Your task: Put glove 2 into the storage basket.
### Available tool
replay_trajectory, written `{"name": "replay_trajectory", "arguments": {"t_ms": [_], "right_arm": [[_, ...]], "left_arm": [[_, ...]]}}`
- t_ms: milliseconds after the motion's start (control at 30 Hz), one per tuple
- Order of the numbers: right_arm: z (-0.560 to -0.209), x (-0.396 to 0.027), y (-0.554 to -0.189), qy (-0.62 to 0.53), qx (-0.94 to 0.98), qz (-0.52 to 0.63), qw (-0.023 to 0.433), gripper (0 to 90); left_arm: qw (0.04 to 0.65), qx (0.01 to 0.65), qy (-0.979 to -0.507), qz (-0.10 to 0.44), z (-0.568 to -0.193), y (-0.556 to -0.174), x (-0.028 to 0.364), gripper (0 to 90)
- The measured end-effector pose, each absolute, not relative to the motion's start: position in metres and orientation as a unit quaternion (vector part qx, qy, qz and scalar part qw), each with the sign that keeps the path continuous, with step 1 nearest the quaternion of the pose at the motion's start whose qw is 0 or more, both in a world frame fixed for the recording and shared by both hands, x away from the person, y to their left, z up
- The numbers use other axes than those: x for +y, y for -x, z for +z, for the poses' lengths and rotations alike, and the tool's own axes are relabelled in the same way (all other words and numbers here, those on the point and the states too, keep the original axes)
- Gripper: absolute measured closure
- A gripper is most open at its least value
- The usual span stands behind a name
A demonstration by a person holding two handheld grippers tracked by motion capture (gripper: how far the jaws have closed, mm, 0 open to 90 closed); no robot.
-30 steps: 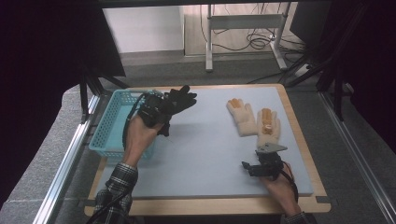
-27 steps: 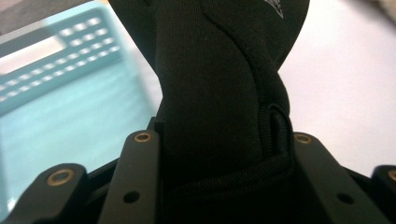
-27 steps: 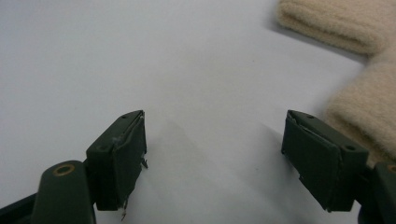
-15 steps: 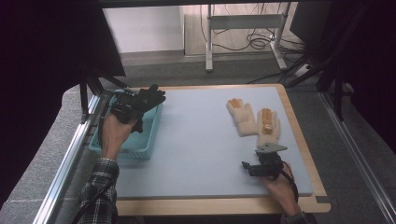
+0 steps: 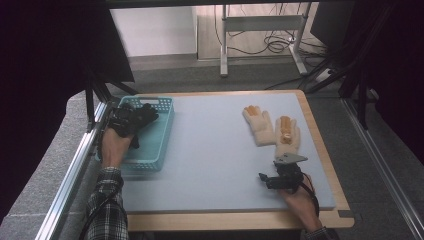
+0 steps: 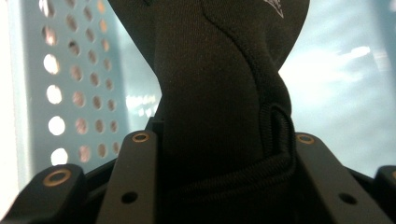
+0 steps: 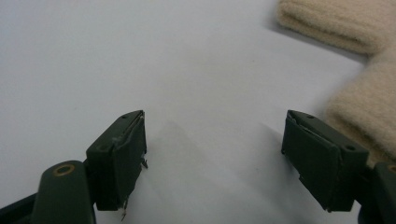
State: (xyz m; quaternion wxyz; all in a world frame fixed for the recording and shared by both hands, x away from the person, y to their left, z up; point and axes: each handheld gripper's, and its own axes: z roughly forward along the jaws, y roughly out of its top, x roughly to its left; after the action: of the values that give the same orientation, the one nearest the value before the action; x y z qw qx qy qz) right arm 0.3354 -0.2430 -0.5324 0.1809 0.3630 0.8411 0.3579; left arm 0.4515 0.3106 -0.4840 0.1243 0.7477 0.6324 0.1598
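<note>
My left tool (image 5: 131, 120) is clamped on a black glove (image 6: 219, 93), whose fabric bunches between the jaws and hangs over the blue basket (image 5: 161, 131) at the desk's left edge. My right tool (image 7: 215, 154) rests wide open, holding nothing, just beside the beige gloves (image 7: 369, 93).

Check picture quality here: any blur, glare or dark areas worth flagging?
High view: dark surround, the left gripper slightly smeared over the basket. Left gripper view: the black glove is underexposed, the basket wall bright and soft. Right gripper view: evenly lit, the beige gloves out of focus.
</note>
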Motion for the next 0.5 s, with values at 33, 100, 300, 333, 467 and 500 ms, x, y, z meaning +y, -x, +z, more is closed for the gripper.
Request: {"name": "replay_trajectory", "arguments": {"t_ms": [33,100,300,333,467,500], "right_arm": [[-0.532,-0.243,-0.335,-0.363,0.841,0.358,0.181,21.4],[-0.532,-0.243,-0.335,-0.363,0.841,0.358,0.181,21.3],[-0.532,-0.243,-0.335,-0.363,0.841,0.358,0.181,21.4],[-0.532,-0.243,-0.335,-0.363,0.841,0.358,0.181,21.3],[-0.532,-0.243,-0.335,-0.363,0.841,0.358,0.181,21.4],[-0.532,-0.243,-0.335,-0.363,0.841,0.358,0.181,21.3]], "left_arm": [[0.118,0.635,-0.746,0.16,-0.486,-0.453,0.312,61.5],[0.104,0.643,-0.742,0.159,-0.492,-0.455,0.316,61.4],[0.076,0.653,-0.735,0.163,-0.501,-0.458,0.322,59.9],[0.075,0.652,-0.737,0.164,-0.503,-0.459,0.322,59.2],[0.062,0.635,-0.751,0.172,-0.508,-0.46,0.32,44.1],[0.056,0.631,-0.754,0.176,-0.509,-0.461,0.318,39.3]]}}
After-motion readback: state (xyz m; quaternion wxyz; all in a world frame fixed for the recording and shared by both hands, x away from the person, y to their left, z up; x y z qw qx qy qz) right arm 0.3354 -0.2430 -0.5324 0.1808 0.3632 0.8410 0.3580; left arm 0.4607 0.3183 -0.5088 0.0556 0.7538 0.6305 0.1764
